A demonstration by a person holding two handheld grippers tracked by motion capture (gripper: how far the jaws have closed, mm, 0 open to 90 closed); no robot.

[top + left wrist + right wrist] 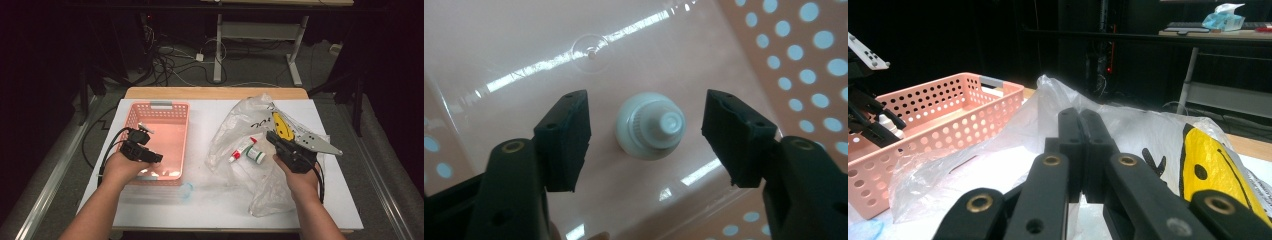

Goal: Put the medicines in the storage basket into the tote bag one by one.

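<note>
Your left gripper hung spread over the white bottle in the pink basket, apparently to release it; your right gripper, pressed together, rested on the plastic bag.

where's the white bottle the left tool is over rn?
In the left gripper view the white bottle stands on the floor of the pink basket, between the left tool's open jaws and untouched by either.

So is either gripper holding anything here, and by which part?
The left gripper holds nothing: its pads stand clear of the white bottle in the pink basket. The right gripper is shut; any hold is untellable.
</note>
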